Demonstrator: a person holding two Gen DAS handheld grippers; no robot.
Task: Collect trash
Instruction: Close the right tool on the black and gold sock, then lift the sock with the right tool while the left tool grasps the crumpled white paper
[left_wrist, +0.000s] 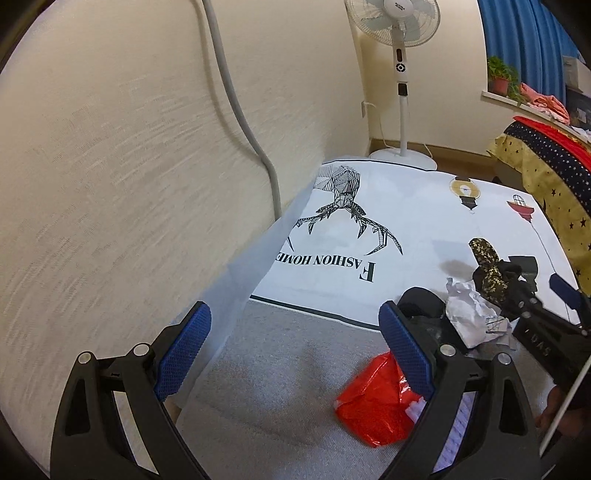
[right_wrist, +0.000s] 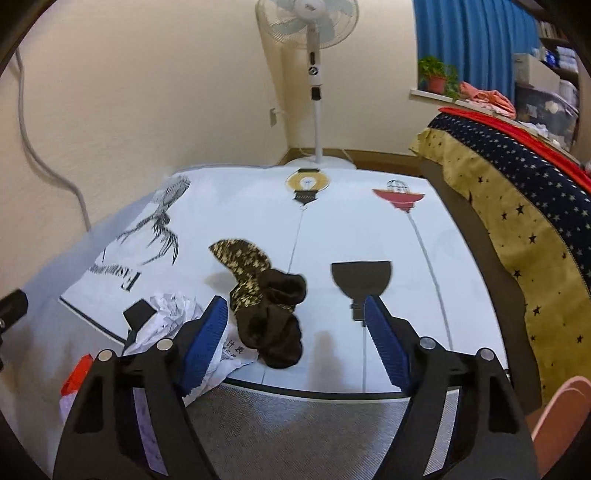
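A crumpled white paper (right_wrist: 166, 314) lies at the near edge of a white printed mat (right_wrist: 369, 229), beside a dark brown sock (right_wrist: 275, 325) and a gold-patterned piece of cloth (right_wrist: 240, 258). My right gripper (right_wrist: 295, 345) is open just above the mat's edge. The sock sits between its blue pads, close to the left one and not pressed. A red plastic bag (left_wrist: 373, 402) rests on the grey carpet (left_wrist: 277, 369). My left gripper (left_wrist: 295, 350) is open over the carpet with nothing between its fingers. The bag is by its right finger. The same paper (left_wrist: 469, 317) lies further right.
A cream wall (left_wrist: 129, 166) with a grey cable (left_wrist: 236, 110) runs close on the left. A standing fan (right_wrist: 314, 74) is at the far corner. A bed with a star-patterned blanket (right_wrist: 517, 221) borders the mat on the right. Part of a person (right_wrist: 565, 413) shows at lower right.
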